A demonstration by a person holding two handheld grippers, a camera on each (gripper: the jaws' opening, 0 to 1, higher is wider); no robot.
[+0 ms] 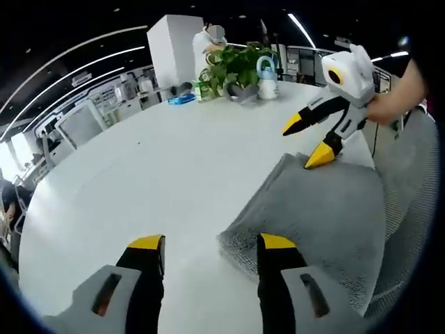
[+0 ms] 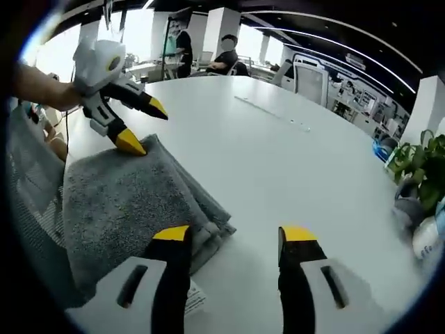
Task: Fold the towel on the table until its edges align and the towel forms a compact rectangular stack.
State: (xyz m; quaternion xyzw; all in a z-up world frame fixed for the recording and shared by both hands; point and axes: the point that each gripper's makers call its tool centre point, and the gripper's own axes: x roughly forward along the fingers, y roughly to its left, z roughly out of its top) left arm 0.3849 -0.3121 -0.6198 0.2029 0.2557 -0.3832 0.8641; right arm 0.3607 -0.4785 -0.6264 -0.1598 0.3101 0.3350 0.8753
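Observation:
A grey towel (image 1: 316, 212) lies folded in layers at the near edge of the white table (image 1: 160, 160). My left gripper (image 1: 212, 245) is open, and its right jaw hangs over the towel's near corner. My right gripper (image 1: 306, 142) comes in from the right, open, with its lower yellow tip resting on the towel's far corner. In the right gripper view the towel (image 2: 125, 202) lies left of my right gripper (image 2: 235, 234), whose left jaw is above the stacked edge. There the left gripper (image 2: 146, 126) is open, one tip on the towel.
A potted plant (image 1: 236, 66), a pale blue watering can (image 1: 266, 76) and small items stand at the table's far side. A grey mesh chair (image 1: 417, 202) sits close beside the towel. People and chairs (image 2: 309, 69) are beyond the table (image 2: 278, 153). A white label (image 2: 195, 296) peeks out by the towel.

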